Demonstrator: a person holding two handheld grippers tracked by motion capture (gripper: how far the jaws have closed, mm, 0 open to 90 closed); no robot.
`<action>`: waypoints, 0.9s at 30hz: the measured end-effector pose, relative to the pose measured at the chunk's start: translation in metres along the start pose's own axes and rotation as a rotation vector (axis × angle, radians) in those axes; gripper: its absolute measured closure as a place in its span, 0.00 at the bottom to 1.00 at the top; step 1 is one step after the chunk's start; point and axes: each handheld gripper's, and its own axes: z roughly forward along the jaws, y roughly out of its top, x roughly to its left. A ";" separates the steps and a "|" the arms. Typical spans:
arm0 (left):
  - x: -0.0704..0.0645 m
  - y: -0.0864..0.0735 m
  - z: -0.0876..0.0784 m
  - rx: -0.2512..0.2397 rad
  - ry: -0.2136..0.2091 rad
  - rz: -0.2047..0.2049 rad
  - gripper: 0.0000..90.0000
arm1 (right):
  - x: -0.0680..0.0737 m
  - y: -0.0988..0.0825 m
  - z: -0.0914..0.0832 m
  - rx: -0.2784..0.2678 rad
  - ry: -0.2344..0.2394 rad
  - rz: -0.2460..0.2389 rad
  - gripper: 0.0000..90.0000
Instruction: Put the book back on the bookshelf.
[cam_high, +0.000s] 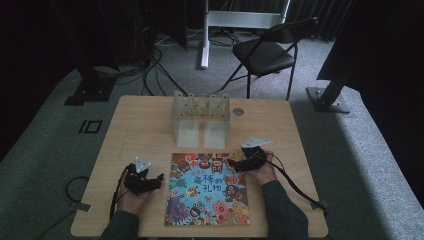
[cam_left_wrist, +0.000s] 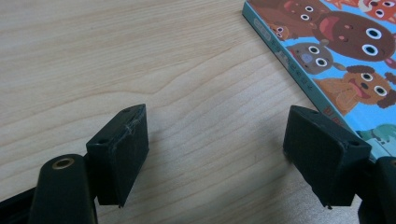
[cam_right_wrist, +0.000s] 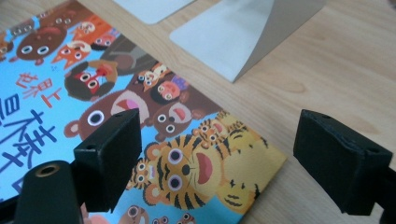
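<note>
From the high view, a clear plastic rack (cam_high: 201, 111) stands at the far middle of the wooden table (cam_high: 145, 125), its slots holding nothing. A picture book (cam_high: 209, 189) lies flat at the near middle, its near edge close to the table's edge. The left gripper (cam_high: 156, 178) rests just beside the book's left edge; the right gripper (cam_high: 239, 163) sits at its far right corner.

In the left gripper view, the jaws stand apart over bare wood with nothing between them, the book's spine (cam_left_wrist: 289, 65) just beyond the right-hand jaw.

In the right gripper view, the jaws gape wide and grip nothing, straddling the book's tiger corner (cam_right_wrist: 243, 172). The rack's base plates (cam_right_wrist: 224, 37) lie just past it.
</note>
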 end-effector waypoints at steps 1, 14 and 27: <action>0.000 0.000 0.000 0.000 0.000 -0.001 0.25 | 0.000 -0.001 0.001 0.007 0.001 0.002 0.17; -0.001 -0.001 0.001 -0.004 -0.010 0.010 0.22 | -0.006 -0.009 0.012 0.026 -0.011 0.034 0.16; -0.010 0.002 -0.003 0.018 -0.019 0.033 0.33 | -0.009 -0.011 0.015 0.016 0.032 0.069 0.18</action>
